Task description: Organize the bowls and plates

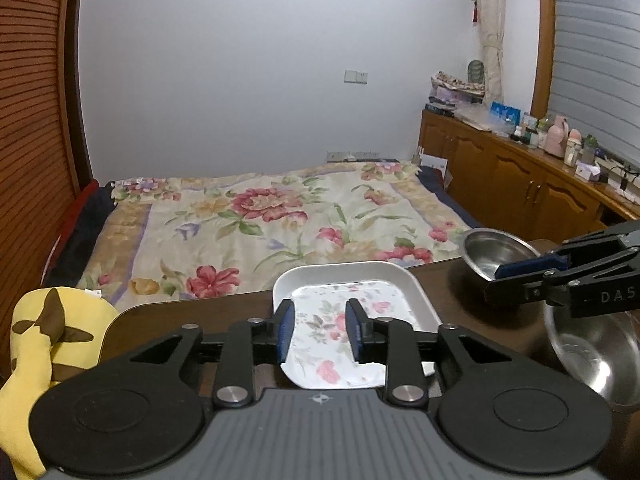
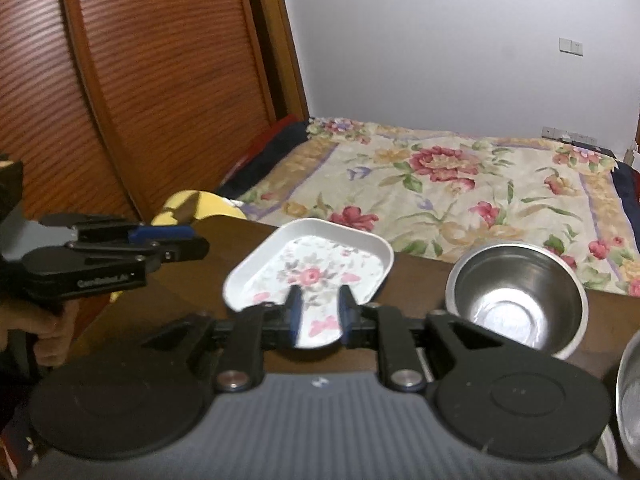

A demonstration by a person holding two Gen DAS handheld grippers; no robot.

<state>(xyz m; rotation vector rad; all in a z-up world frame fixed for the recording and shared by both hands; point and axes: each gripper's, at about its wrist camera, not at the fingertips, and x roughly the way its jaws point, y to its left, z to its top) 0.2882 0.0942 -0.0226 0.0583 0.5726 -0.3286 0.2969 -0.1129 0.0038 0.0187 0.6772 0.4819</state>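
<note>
Blue-padded fingers (image 1: 285,330) of the left gripper (image 1: 320,330) stood moderately apart, holding nothing, poised just above the near end of the floral plate (image 1: 340,320). That plate lay on the dark wooden table (image 1: 180,320), near its far edge, beside the bed (image 1: 260,220). From its own camera, the right gripper (image 2: 319,314) was likewise parted narrowly and empty, hovering over the same plate's near corner. To the plate's right sat a steel bowl (image 2: 516,300), upright and apart from it; a second steel bowl (image 1: 592,352) stood nearer, at the frame's edge. Assessment: nothing appeared stacked or grouped. Plate and both bowls remained separate, so the organizing work seemed largely outstanding. A yellow plush toy (image 1: 44,344) rested off the table's left corner.
</note>
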